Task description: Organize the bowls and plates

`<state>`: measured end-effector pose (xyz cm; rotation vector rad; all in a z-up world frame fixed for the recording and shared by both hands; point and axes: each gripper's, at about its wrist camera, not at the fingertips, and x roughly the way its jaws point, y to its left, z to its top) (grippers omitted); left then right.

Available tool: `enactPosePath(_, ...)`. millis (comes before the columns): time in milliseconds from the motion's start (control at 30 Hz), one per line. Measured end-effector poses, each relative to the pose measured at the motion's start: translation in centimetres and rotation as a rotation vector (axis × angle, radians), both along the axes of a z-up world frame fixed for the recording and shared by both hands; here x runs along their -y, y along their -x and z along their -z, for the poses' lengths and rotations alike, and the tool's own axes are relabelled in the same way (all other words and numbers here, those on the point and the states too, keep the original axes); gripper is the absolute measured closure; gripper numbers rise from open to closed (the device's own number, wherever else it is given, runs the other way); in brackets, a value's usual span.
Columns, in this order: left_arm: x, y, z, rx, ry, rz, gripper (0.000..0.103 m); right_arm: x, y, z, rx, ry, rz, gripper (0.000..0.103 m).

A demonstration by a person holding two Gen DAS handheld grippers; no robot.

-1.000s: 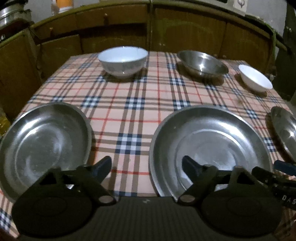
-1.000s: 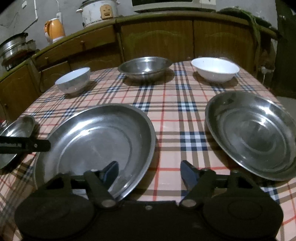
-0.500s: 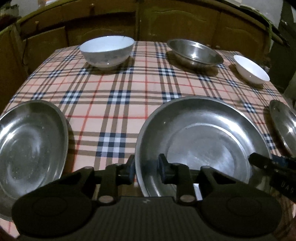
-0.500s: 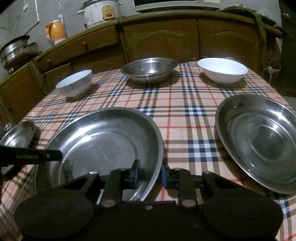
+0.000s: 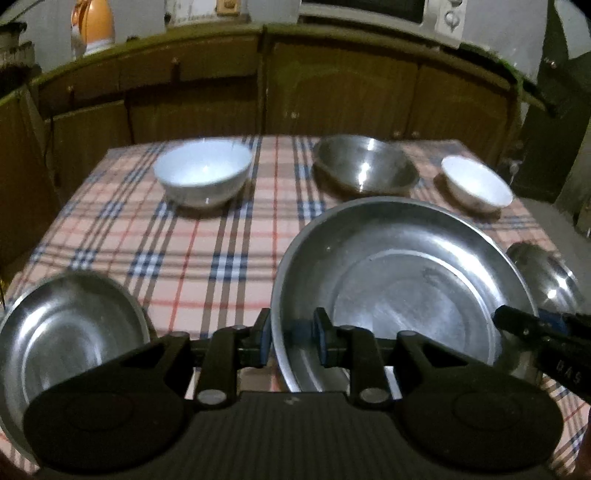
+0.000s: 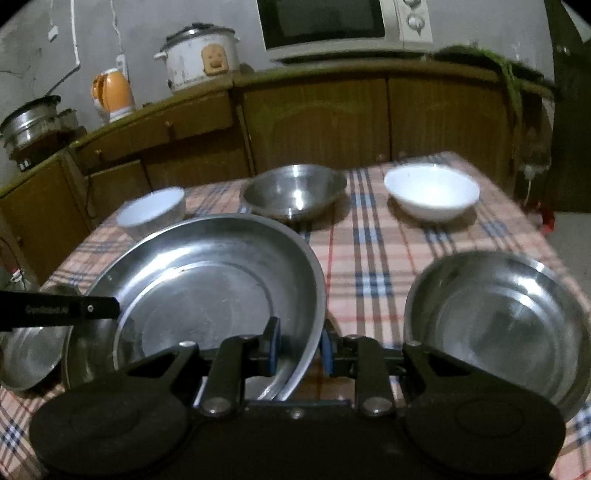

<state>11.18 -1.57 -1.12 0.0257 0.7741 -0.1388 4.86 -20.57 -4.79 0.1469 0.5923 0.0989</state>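
A big steel plate [image 5: 402,280] is held above the checked table between both grippers. My left gripper [image 5: 291,341] is shut on its near left rim. My right gripper [image 6: 300,347] is shut on its near right rim; the plate also shows in the right wrist view [image 6: 207,280]. A smaller steel plate [image 5: 62,339] lies at the left, another [image 6: 502,328] at the right. At the back stand a bluish-white bowl [image 5: 203,177], a steel bowl [image 5: 365,170] and a small white bowl [image 5: 476,188].
The checked tablecloth [image 5: 207,254] covers the table. Wooden cabinets [image 6: 325,122] run behind it, with a rice cooker [image 6: 199,55], an orange kettle [image 6: 112,92] and a microwave [image 6: 332,22] on top. The table's right edge drops to the floor.
Both grippers have closed on the big plate's rim and lifted it off the table. The view has risen and the plate sits higher against the back bowls.
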Motion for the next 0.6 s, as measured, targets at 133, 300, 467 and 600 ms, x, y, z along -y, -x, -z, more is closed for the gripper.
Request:
enactPosePath(133, 0.4, 0.3, -1.5, 0.036, 0.004, -0.004, 0.079, 0.2, 0.3, -2.2, 0.038, 0.021, -0.001, 0.074)
enactPosePath(300, 0.7, 0.9, -3.2, 0.084, 0.006, -0.006, 0.079, 0.5, 0.9, -4.0, 0.079, 0.019, 0.001, 0.074)
enactPosePath(467, 0.9, 1.3, -4.2, 0.103, 0.001, -0.011, 0.079, 0.6, 1.2, -5.3, 0.095, 0.023, -0.002, 0.074)
enactPosePath(600, 1.1, 1.4, -4.7, 0.096, -0.003, -0.011, 0.079, 0.9, 1.2, -5.8, 0.091, 0.025, -0.006, 0.074)
